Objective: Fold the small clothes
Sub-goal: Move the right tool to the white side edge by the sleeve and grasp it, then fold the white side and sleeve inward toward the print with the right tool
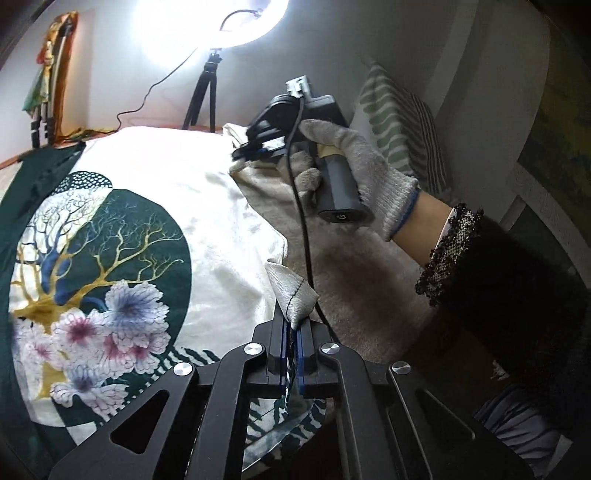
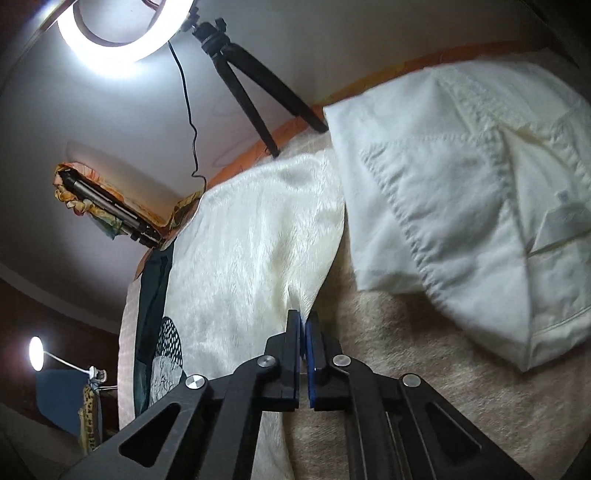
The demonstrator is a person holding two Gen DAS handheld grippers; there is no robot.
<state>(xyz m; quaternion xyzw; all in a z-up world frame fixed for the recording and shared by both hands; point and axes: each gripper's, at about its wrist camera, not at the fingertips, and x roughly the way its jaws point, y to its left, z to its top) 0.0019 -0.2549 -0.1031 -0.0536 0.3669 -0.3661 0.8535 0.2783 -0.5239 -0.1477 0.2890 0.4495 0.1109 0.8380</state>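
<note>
the cream printed garment [image 1: 155, 236] lies spread on the beige blanket [image 1: 369, 295], its long axis running toward the ring light [image 1: 214, 26], one edge pinched shut by the left gripper [image 1: 293, 332] and the right gripper [image 2: 304, 332].

My beige fuzzy blanket [image 1: 369, 295] carries everything here: the cream printed garment [image 1: 207, 206] lies spread on it, a white folded garment [image 2: 461, 206] beside, the tripod [image 2: 251, 85] behind.
</note>
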